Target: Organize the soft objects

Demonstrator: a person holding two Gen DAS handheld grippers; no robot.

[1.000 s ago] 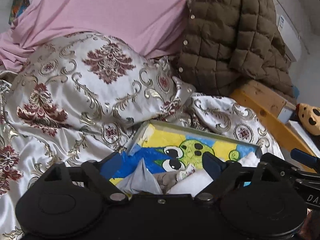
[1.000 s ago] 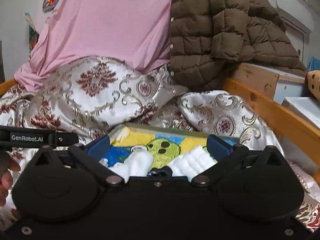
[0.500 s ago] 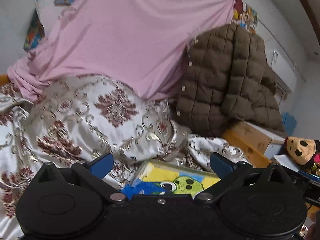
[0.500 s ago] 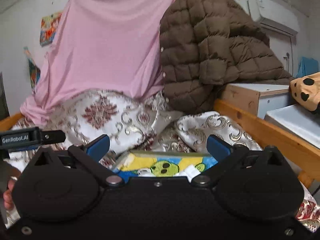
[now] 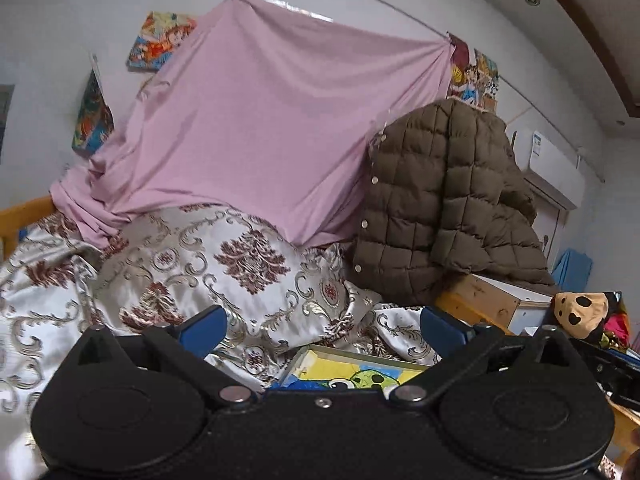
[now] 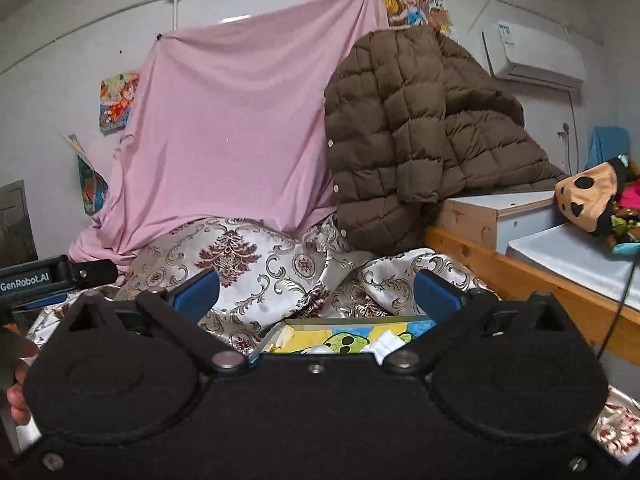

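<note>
I hold both hand-held grippers, left (image 5: pixel 322 326) and right (image 6: pixel 316 288), spread and empty above the cartoon box (image 6: pixel 360 330) on the bed (image 6: pixel 256 264); between picks, next reach needs a descent.

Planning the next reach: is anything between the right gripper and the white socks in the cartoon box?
Nothing visible. The right gripper, jaws open and empty, hangs above the box; the white socks lie uncovered inside, partly hidden by the gripper body.

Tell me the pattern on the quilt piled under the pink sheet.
The quilt is silvery-white satin with maroon floral medallions and gold scrollwork, clearest in the right wrist view.
</note>
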